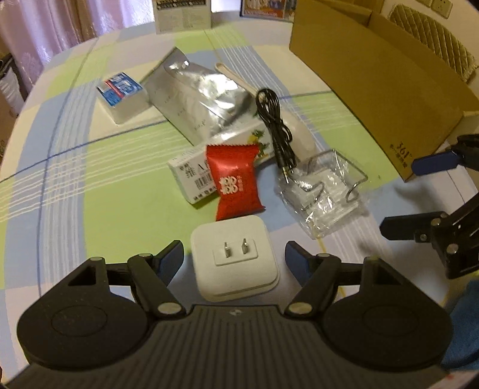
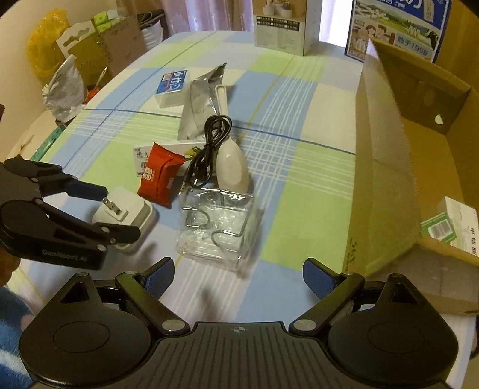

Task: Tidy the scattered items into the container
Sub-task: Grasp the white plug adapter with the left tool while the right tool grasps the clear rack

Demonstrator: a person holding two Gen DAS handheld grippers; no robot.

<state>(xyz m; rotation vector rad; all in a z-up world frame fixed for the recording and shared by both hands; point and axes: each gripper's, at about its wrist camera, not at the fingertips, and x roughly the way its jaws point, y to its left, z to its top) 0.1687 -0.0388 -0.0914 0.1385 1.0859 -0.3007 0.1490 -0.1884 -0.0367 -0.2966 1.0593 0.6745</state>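
My left gripper [image 1: 234, 254] is open and straddles a white plug adapter [image 1: 235, 257] lying prongs up; narrow gaps show at both pads. In the right wrist view the left gripper [image 2: 110, 211] brackets the same adapter [image 2: 134, 209]. My right gripper [image 2: 238, 270] is open and empty, just short of a clear plastic packet of metal hooks [image 2: 218, 227]. Behind lie a red candy packet [image 1: 236, 179], a white barcoded box [image 1: 191, 176], a black cable [image 1: 275, 125], a white scoop [image 2: 232, 167], a silver pouch [image 1: 203, 98] and a blue-and-white box [image 1: 122, 95]. The open cardboard box [image 2: 389, 149] stands on the right.
A green-and-white carton [image 2: 452, 224] lies inside the cardboard box. Printed cartons [image 2: 281, 27] stand along the table's far edge. Bags and cardboard [image 2: 60, 74] crowd the floor beyond the left edge. A padded chair [image 1: 434, 39] is behind the box. A blue sleeve [image 1: 464, 323] shows low right.
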